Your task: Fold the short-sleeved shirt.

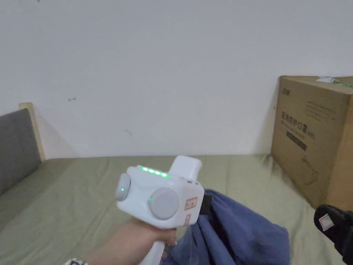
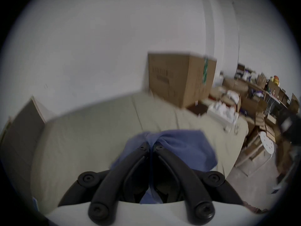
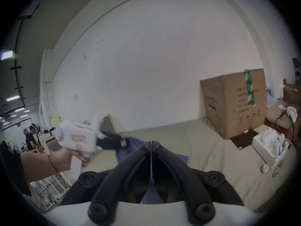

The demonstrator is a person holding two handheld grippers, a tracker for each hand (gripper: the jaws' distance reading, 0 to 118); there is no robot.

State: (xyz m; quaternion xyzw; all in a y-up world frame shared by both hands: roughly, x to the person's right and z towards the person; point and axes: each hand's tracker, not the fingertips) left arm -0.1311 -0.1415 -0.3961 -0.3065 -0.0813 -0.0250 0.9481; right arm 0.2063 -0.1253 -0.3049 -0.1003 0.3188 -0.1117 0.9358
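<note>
A blue short-sleeved shirt (image 1: 238,234) hangs bunched above the olive-green bed sheet (image 1: 69,193). My left gripper (image 2: 151,145), white-bodied and held up in a hand, is shut on a fold of the shirt (image 2: 182,146); in the head view the left gripper (image 1: 205,204) meets the cloth at its black jaws. My right gripper (image 3: 151,145) has its jaws pressed together on a thin edge of the blue shirt (image 3: 152,197). In the head view the right gripper (image 1: 336,226) shows as a black part at the right edge.
A large cardboard box (image 1: 313,138) stands on the bed at the back right, against the white wall. A grey headboard (image 1: 17,148) rises at the left. Beyond the bed's right side lie boxes and clutter (image 2: 260,99) and a white stool (image 2: 267,143).
</note>
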